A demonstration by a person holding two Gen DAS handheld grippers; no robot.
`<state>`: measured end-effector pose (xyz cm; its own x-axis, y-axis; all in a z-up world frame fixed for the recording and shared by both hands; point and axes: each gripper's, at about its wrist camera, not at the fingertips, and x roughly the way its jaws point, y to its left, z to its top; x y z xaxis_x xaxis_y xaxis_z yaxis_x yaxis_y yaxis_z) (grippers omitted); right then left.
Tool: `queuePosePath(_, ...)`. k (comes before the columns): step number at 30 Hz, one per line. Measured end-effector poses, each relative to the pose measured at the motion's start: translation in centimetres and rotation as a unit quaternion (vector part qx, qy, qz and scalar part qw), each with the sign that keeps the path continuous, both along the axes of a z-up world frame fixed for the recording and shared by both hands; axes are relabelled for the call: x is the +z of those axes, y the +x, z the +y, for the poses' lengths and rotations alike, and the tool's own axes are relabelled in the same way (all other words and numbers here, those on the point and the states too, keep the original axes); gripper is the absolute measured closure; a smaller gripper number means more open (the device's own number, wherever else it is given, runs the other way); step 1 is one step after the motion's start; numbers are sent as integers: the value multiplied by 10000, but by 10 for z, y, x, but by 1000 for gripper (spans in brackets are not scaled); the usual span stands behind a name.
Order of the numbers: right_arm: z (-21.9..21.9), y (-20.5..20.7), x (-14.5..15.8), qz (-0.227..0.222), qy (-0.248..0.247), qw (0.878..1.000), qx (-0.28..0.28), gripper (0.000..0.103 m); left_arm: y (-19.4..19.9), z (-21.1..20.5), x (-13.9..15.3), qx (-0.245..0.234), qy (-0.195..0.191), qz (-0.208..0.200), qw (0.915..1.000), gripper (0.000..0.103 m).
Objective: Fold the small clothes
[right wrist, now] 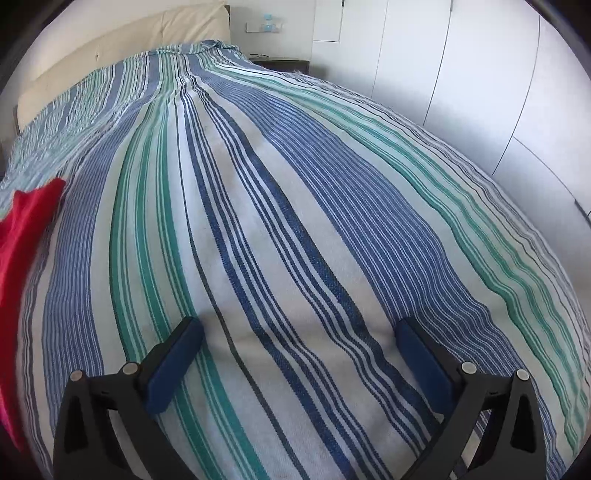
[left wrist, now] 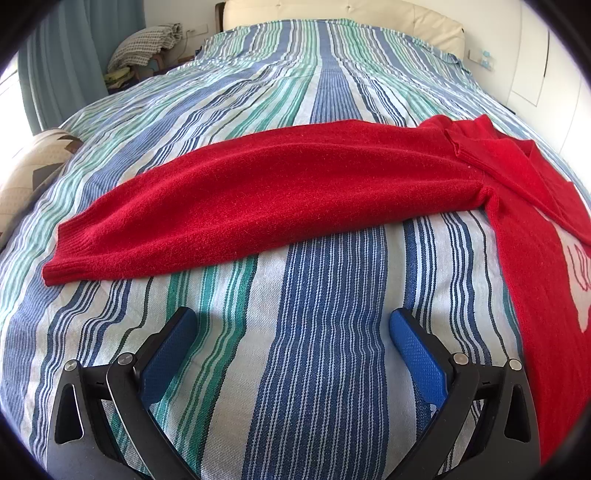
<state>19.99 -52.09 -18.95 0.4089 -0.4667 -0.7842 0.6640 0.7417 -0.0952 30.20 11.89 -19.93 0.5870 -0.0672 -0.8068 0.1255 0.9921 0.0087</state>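
Observation:
A red knitted sweater [left wrist: 280,192] lies on the striped bedspread [left wrist: 325,332]. One sleeve stretches leftward across the left wrist view, its ribbed cuff [left wrist: 66,258] at the left end. The body runs off the right edge and shows a white motif [left wrist: 580,280]. My left gripper [left wrist: 293,321] is open just short of the sleeve, with only bedspread between its blue pads [left wrist: 170,354]. My right gripper [right wrist: 299,332] is open wide over bare bedspread [right wrist: 280,229]. Only a corner of the red sweater [right wrist: 26,229] shows at that view's left edge, well away from the fingers.
A cream padded headboard [left wrist: 332,11] stands at the far end of the bed. A pile of folded cloth [left wrist: 147,40] sits at the far left by a blue curtain [left wrist: 55,74]. A patterned cushion [left wrist: 29,173] lies at the left edge. White wardrobe doors [right wrist: 461,74] line the right side.

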Motion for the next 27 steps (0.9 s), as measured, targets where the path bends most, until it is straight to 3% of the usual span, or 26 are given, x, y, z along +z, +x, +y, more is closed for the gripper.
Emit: queuePosePath(27, 2, 1, -2, 43, -60, 10000, -2, 0, 0, 0, 0, 4, -1, 0, 10000, 0)
